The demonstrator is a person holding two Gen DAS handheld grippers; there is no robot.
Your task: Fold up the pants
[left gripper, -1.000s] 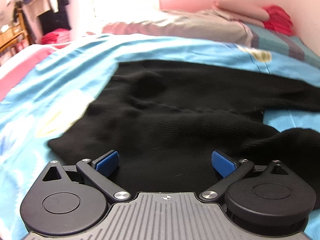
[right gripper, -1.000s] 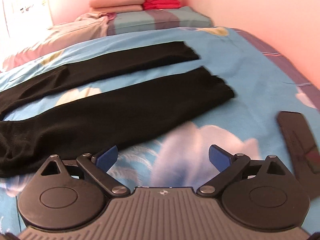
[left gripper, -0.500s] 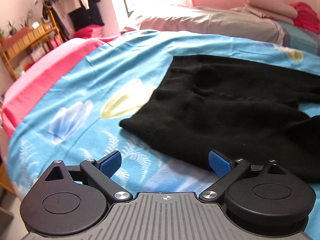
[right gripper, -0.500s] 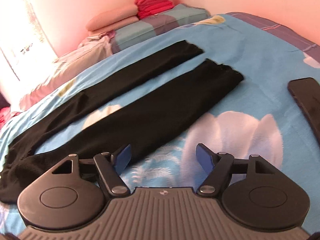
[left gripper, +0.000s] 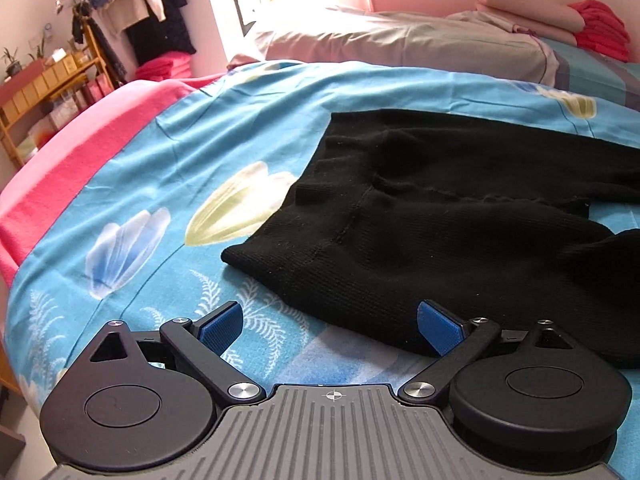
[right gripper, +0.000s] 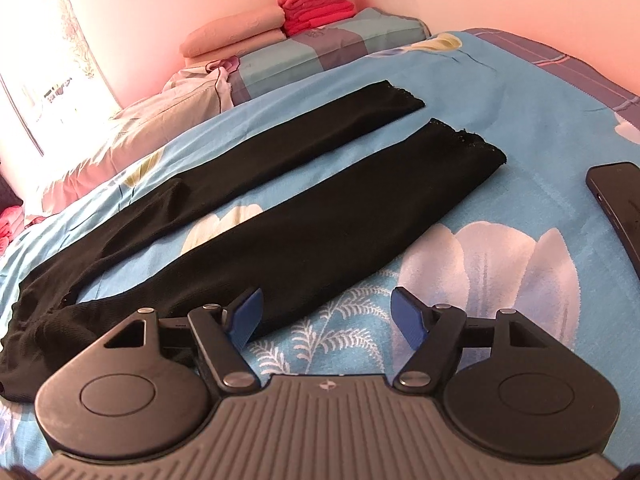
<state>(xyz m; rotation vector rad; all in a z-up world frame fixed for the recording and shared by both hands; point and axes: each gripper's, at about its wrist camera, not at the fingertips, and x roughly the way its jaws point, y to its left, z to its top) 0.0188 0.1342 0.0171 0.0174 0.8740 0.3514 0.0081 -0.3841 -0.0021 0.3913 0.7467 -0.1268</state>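
Black pants [left gripper: 432,208] lie flat on the bed's blue floral sheet [left gripper: 168,152], waist end toward 9 o'clock in the left wrist view. Left claw [left gripper: 330,326] — fingers apart, nothing between them; its right pad sits over the near waist edge, contact unclear. Right claw [right gripper: 326,316] — also spread and empty, low over the sheet at the near leg [right gripper: 320,224]. Both legs run toward 1 o'clock, separated. A dark phone [right gripper: 618,204] lies at 3 o'clock.
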